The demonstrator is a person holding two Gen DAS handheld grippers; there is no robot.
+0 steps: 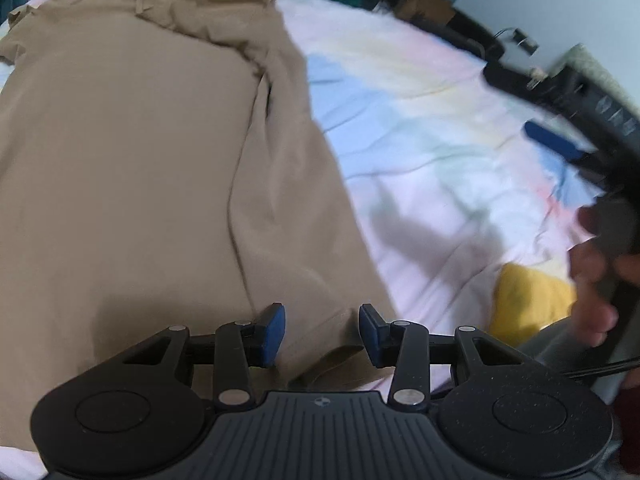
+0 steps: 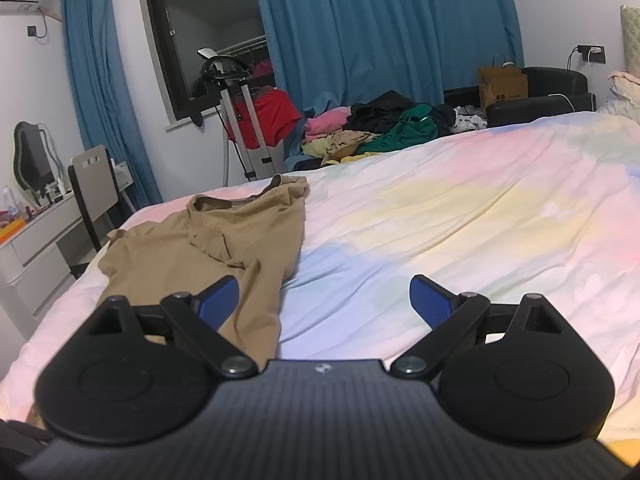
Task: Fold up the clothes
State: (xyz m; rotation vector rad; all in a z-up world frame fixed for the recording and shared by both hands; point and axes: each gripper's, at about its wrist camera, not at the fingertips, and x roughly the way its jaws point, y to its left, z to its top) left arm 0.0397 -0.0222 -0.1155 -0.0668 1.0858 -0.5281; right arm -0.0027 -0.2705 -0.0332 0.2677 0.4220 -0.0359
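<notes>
Shirt [image 1: 132,160] lies flat on the bed [image 1: 420,120], filling the frame's left. Left gripper [image 1: 322,334] and right gripper [image 2: 324,300] fingers are open, holding nothing.

Tan shirt [image 1: 132,168] soft matt cloth; bedsheet [image 1: 420,112] smooth pastel cotton-like fabric, lightly wrinkled.

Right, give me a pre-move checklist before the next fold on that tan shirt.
1. Tan shirt spread on the bedsheet: ok, though its right side is bunched.
2. Left gripper free of cloth: ok, fingers apart over the hem.
3. Right gripper empty: ok, wide open.
4. Yellow garment apart from the shirt: ok.
5. Hem corner lies flat: not ok, it curls.
6. Far sleeve flat: cannot tell.
</notes>
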